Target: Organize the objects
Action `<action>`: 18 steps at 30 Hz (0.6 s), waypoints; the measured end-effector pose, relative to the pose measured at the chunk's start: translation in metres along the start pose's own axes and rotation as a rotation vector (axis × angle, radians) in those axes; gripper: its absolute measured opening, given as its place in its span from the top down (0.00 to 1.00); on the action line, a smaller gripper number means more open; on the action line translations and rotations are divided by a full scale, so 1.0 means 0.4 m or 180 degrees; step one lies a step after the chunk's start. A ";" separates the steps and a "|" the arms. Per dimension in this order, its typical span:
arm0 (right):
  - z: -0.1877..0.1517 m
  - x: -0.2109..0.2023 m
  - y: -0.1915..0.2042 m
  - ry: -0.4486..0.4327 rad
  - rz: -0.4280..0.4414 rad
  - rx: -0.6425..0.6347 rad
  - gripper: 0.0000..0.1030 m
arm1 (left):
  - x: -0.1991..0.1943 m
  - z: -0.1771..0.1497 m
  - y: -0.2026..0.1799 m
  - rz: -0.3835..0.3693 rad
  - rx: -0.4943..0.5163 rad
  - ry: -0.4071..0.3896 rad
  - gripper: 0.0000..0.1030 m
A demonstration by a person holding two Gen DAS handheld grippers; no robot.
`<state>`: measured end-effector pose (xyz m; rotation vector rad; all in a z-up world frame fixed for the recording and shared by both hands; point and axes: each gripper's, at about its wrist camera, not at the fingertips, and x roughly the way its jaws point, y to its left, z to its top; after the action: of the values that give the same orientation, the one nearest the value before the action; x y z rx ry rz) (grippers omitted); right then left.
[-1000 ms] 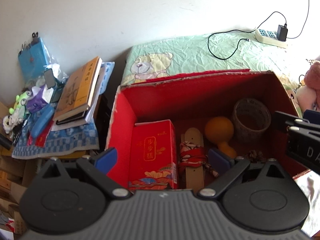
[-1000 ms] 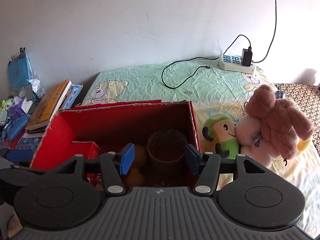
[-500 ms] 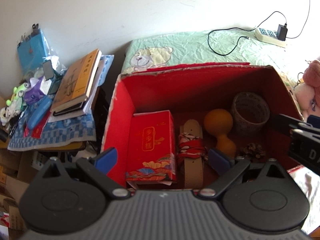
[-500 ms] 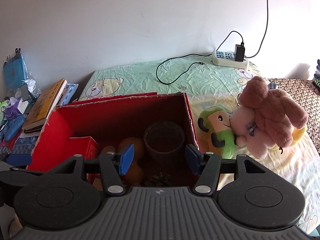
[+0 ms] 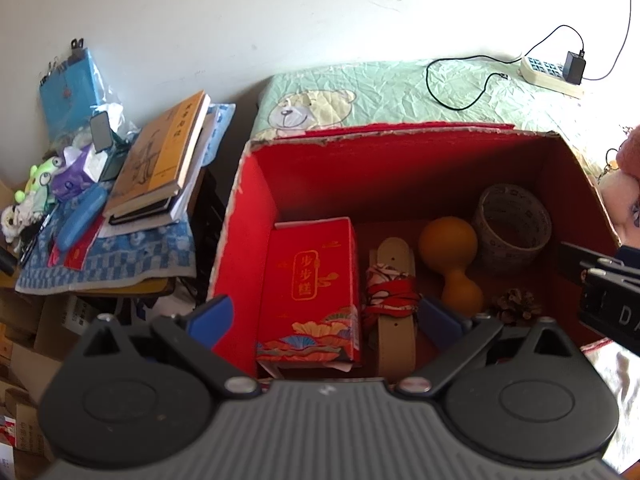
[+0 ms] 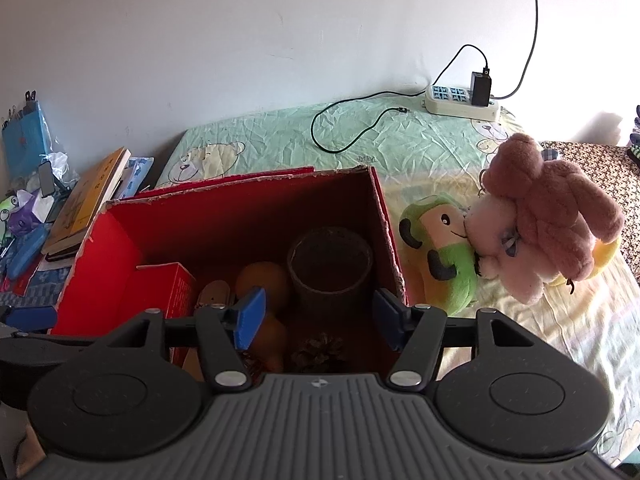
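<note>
An open red cardboard box (image 5: 240, 220) stands on the bed. Inside lie a red gift pack (image 5: 312, 280), a pale wooden strip wound with red cord (image 5: 394, 300), an orange gourd (image 5: 452, 260), a round woven cup (image 5: 512, 220) and a pine cone (image 5: 516, 306). My left gripper (image 5: 325, 320) hangs open above the box's near left side, holding nothing. My right gripper (image 6: 320, 318) hovers over the near right side above the pine cone (image 6: 320, 350) and in front of the cup (image 6: 330, 268). Its jaws are opening with nothing between them.
A pink-brown plush toy (image 6: 548, 216) and a green plush (image 6: 440, 252) lie on the sheet right of the box. A power strip (image 6: 460, 100) with a black cable sits by the wall. Stacked books (image 5: 160, 156) and small clutter fill the table on the left.
The right gripper's jaws have spread a little wider. More of the box floor shows in the right wrist view, where the pine cone has come into sight.
</note>
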<state>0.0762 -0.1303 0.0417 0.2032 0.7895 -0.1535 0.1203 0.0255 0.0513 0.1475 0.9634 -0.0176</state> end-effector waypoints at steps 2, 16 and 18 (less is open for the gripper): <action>0.000 0.005 0.000 0.0032 0.0000 0.0006 0.39 | 0.001 0.000 0.002 0.0008 -0.0025 -0.0001 0.04; 0.005 0.012 -0.010 0.0063 -0.0055 -0.0066 0.36 | 0.000 -0.009 -0.012 -0.0100 -0.0059 -0.0080 0.02; 0.004 0.012 -0.012 0.0067 -0.0051 -0.0063 0.36 | 0.002 -0.011 -0.013 -0.0080 -0.0067 -0.0077 0.02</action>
<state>0.0796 -0.1356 0.0386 0.1800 0.8134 -0.1587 0.1167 0.0211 0.0476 0.1156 0.9410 -0.0322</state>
